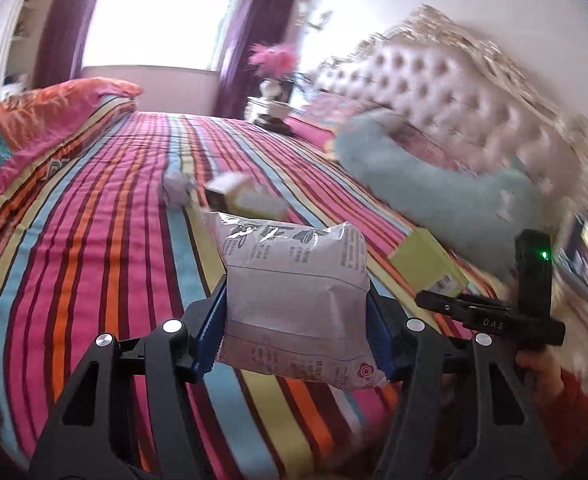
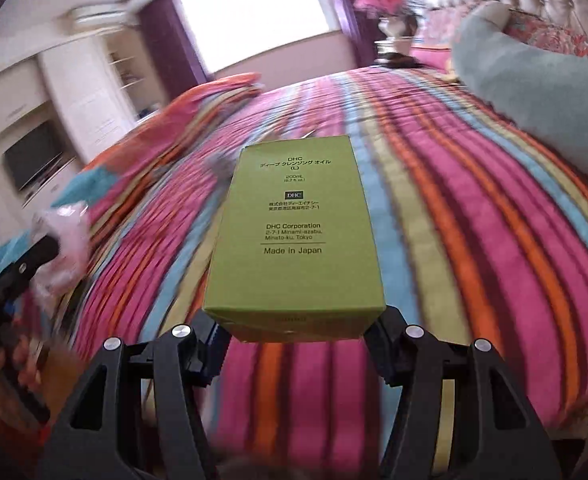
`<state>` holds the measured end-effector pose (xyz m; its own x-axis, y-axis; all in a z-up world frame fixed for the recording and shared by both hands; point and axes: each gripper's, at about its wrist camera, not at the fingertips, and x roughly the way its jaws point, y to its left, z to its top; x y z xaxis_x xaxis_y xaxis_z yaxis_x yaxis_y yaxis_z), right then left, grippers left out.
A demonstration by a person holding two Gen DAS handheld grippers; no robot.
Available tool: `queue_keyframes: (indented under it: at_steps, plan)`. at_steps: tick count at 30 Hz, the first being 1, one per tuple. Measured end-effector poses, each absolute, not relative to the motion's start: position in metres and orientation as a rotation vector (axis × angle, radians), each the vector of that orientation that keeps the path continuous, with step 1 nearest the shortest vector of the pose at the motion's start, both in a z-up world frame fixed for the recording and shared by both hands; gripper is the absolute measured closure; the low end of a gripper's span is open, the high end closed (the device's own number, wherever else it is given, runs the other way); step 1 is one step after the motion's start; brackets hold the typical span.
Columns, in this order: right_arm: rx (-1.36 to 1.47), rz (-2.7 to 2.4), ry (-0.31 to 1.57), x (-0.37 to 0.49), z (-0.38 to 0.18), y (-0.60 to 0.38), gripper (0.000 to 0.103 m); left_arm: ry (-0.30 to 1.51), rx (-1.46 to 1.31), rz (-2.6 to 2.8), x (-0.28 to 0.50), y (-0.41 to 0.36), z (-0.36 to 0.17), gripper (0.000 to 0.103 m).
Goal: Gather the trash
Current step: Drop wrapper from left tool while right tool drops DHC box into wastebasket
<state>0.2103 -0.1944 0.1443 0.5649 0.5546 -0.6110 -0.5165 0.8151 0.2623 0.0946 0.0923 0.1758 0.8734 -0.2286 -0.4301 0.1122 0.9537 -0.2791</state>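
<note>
Above a striped bedspread (image 1: 105, 216) two grippers hang, each carrying one piece of trash. From the left wrist camera, the left gripper (image 1: 296, 324) has its two blue-padded fingers (image 1: 209, 332) clamped on a single silvery-white plastic packet (image 1: 294, 300), puffy and printed with dark text; the packet stands between the pads and reaches up toward 12 o'clock from them, clear of the bed. Beyond it, at about 12 o'clock, two more pieces lie on the bedspread: one crumpled whitish wad (image 1: 175, 188) and, just beside it at its 3 o'clock, one small pale carton (image 1: 245, 200), blurred. At 3 o'clock of the packet the right gripper (image 1: 490, 320) shows as a black body with a green light, a hand (image 1: 542, 368) beneath it. From the right wrist camera, the right gripper (image 2: 296, 344) is closed on one green DHC box (image 2: 294, 240), gripped at its near end, the long body running away toward 12 o'clock above the stripes. At 9 o'clock in that view the left gripper (image 2: 13, 280) appears blurred with the packet. One grey-blue long pillow (image 1: 434, 184) lies at 2 o'clock near one tufted headboard (image 1: 434, 92), and one vase of pink flowers (image 1: 273, 68) stands beyond the bed.
</note>
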Motion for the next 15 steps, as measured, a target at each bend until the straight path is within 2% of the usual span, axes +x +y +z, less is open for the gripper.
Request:
queue_keyframes:
  at_steps: [3, 8, 15]
  plan:
    - [0.045, 0.706, 0.778, 0.148, 0.124, -0.200, 0.048, 0.532, -0.253, -0.235, 0.036, 0.070, 0.152, 0.043]
    - [0.005, 0.756, 0.932, 0.070, 0.069, -0.201, 0.048, 0.756, -0.257, -0.304, -0.029, 0.029, 0.077, 0.043]
    - [-0.044, 0.681, 1.219, 0.041, -0.036, -0.197, 0.048, 1.132, -0.212, -0.248, -0.041, -0.009, -0.066, 0.043]
